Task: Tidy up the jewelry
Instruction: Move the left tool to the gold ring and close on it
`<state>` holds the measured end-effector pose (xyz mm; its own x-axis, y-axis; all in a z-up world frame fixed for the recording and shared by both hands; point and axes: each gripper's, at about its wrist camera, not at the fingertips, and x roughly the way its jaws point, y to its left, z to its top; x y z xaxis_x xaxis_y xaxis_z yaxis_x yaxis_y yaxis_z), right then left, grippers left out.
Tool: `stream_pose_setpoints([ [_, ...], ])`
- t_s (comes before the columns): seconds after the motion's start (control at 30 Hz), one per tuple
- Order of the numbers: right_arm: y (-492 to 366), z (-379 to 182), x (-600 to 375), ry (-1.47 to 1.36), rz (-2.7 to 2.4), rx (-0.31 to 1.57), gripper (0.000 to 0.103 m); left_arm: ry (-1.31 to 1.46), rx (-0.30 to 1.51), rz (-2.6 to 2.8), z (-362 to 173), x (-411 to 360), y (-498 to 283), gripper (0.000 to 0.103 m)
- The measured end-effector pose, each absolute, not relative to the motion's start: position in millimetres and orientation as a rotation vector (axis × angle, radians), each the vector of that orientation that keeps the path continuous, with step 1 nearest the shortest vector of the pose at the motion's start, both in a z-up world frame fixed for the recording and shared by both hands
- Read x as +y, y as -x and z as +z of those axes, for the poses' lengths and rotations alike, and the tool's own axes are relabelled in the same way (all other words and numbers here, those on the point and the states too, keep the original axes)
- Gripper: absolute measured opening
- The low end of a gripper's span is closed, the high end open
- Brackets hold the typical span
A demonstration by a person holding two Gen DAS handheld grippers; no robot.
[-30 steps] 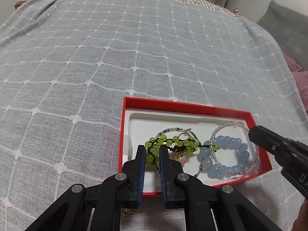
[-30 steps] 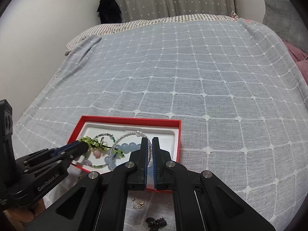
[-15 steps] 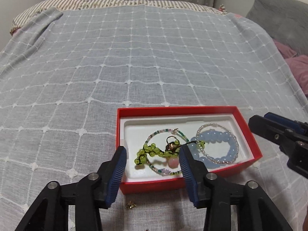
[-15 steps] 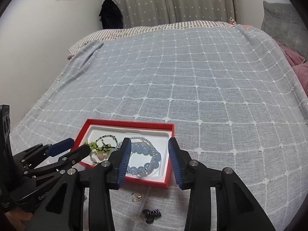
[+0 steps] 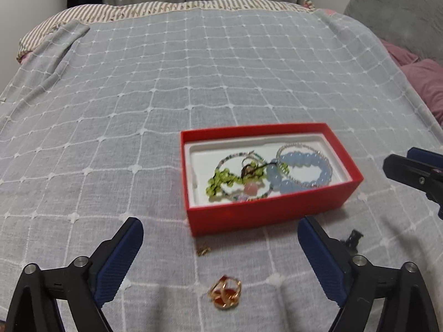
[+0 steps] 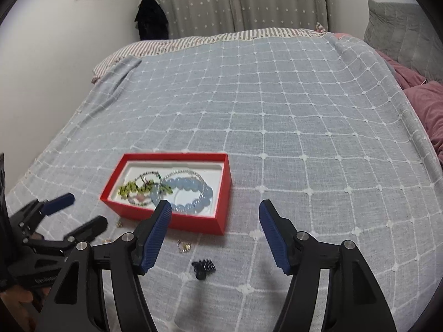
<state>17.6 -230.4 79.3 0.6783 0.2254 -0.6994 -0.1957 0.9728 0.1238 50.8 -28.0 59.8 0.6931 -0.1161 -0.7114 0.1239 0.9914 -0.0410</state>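
I see both grippers gaping wide with nothing in their jaws — left gripper [image 5: 220, 244], right gripper [image 6: 213, 222]. The red box [image 5: 271, 213] sits on the bed [image 5: 193, 69], bracelets [image 5: 301, 168] inside; a gold ring [image 5: 224, 295] and black clip [image 6: 203, 268] lie loose just before it.

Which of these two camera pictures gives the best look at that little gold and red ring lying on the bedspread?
The left wrist view: the gold and red ring lies close and unobstructed on the bedspread, in front of the red box. In the right wrist view it cannot be picked out with certainty.
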Motion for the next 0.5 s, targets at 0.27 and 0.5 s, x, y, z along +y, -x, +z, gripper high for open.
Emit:
stream_pose_setpoints([
  [0.27, 6, 63, -236, 0.026, 0.233, 0.846, 0.071, 0.017, 0.855, -0.096, 44, 1, -37, 0.101],
  [0.5, 18, 45, -247, 0.016, 0.221, 0.912, 0.071, 0.002, 0.890, -0.098, 31, 13, -24, 0.101],
])
